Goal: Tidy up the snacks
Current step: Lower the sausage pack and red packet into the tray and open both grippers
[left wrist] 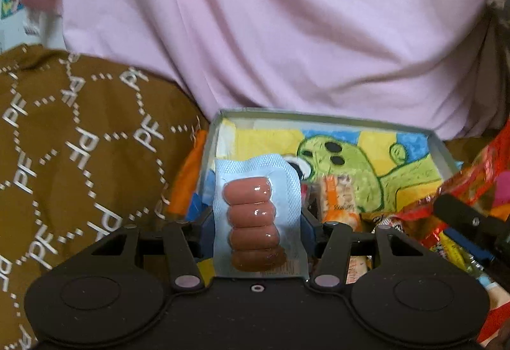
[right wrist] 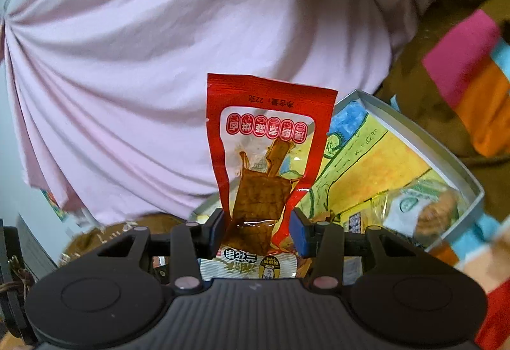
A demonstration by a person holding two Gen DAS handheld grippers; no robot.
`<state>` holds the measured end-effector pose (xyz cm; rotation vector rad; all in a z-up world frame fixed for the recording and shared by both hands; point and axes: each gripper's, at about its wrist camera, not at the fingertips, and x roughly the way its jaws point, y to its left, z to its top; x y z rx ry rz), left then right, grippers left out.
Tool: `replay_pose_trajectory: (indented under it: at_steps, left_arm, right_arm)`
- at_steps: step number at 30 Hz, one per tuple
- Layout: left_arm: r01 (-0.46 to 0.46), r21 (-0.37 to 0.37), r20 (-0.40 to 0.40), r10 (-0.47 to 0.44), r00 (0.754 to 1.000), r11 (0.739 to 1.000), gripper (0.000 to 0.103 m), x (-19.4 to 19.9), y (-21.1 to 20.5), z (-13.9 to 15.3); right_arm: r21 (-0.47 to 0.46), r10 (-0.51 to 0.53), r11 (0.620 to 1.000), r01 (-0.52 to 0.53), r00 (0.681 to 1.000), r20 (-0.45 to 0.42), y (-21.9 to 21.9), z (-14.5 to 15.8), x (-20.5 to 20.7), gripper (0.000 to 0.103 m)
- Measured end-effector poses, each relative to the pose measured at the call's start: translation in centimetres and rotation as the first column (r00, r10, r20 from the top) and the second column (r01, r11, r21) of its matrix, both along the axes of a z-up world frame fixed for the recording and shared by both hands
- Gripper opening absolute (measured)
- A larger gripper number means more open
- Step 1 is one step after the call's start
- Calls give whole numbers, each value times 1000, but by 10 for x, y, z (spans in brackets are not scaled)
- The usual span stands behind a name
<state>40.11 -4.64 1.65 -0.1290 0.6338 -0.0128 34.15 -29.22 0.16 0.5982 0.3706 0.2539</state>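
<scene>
— Jaws first: how did each pair stand?

— Both pairs were pinching something. The left gripper [left wrist: 256,222] had its jaws pressed on the two long edges of a sausage pack [left wrist: 255,216], a pale blue blister holding a row of brown sausages, which stood up along the fingers toward twelve o'clock. The right gripper [right wrist: 259,232] had its blue pads against the lower part of a red snack pouch [right wrist: 267,152], with brown tofu strips showing through its clear window; that pouch also pointed to twelve o'clock.

— And where were those snacks relative to the box?

— In the left wrist view the sausage pack hung in front of a shallow grey-rimmed box [left wrist: 318,117], whose bottom showed a yellow, green and blue cartoon drawing. The pack covered the box's near left part. At four o'clock from it lay a heap of wrapped snacks [left wrist: 414,216] in red and yellow. The other gripper's dark frame showed at the three o'clock edge.

— What about the right wrist view?

— The box [right wrist: 424,139] sat at two to three o'clock of the pouch, with a blurred green-and-white packet [right wrist: 420,200] inside it.

— Anything behind?

— A person's pink shirt [left wrist: 271,15] filled the upper part of both views, and a brown patterned cloth [left wrist: 63,142] lay at nine o'clock in the left one.
</scene>
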Motion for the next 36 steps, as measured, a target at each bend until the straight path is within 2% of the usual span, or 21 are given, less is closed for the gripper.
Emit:
replay_pose_trajectory:
  at_steps: [9,20,21,24,31,36]
  left_arm:
    - [-5,8,-36,5,999,1000,56,12,-4,-21]
    - [-11,18,-24,11,1000,1000,57,14,-6,-30]
    - [-12,19,-23,12,1000,1000,57,14,-6,-30]
    - [-10,21,-23,11,1000,1000,58,14,-6,-31]
    - [-17,16,-26,18,999,1000,61,15,-5,-34]
    - [-32,-7,-4,32,999,999,69,13,-1,-32]
  right_arm:
    - [-45,23,999,-25,998,-52,7,-3,22,51]
    - [-5,46,999,-46,996,-77,6,-16,42,52]
    - [-3,48,999,-48,996,-79,6,-18,43,45]
    - [3,56,998,-56,995,-82,9,-21,45,43]
    - [-12,54,998,-55,996,-68,13,-22,45,47]
    - [-12,63,998,-64,997,-52,14,-20,43,57]
